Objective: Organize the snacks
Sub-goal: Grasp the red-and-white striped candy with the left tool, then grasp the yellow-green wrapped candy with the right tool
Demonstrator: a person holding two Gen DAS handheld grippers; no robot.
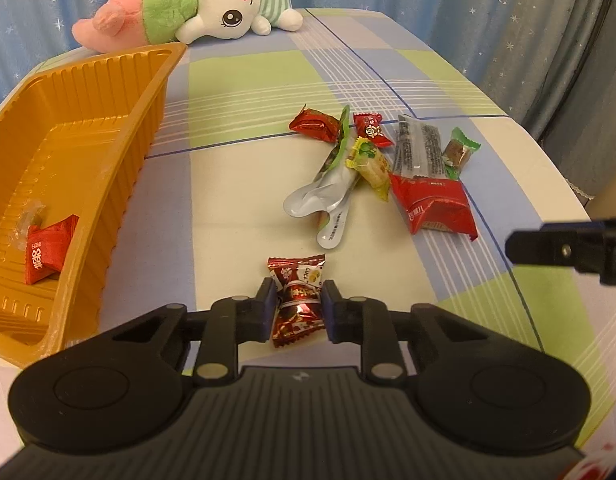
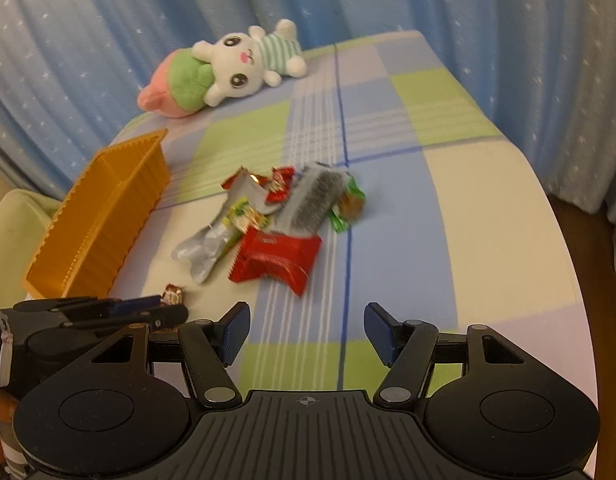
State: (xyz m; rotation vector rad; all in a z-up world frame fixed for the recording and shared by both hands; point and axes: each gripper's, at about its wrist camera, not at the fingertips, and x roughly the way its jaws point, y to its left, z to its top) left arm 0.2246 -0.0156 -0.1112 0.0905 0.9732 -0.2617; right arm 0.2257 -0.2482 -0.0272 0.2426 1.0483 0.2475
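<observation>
One candy (image 1: 296, 300) is pinched in the left gripper (image 1: 297, 308), near the worktop's front edge, beside the tray (image 1: 119, 128). Held only by its crinkly wrapper, it could be dropped short of the tray. The right gripper (image 2: 305, 332) is held spread and empty, low, facing the snack pile (image 2: 267, 220).

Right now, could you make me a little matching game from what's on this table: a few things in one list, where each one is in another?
Things:
1. dark red foil candy
2. small red square packet
3. white plush rabbit
4. large red snack bag

Places:
A. at the table's far edge
B. inside the orange plastic tray
C. in the loose snack pile
D. between the left gripper's fingers

Pairs: 1-D, 2-B, 3-A, 4-C
</observation>
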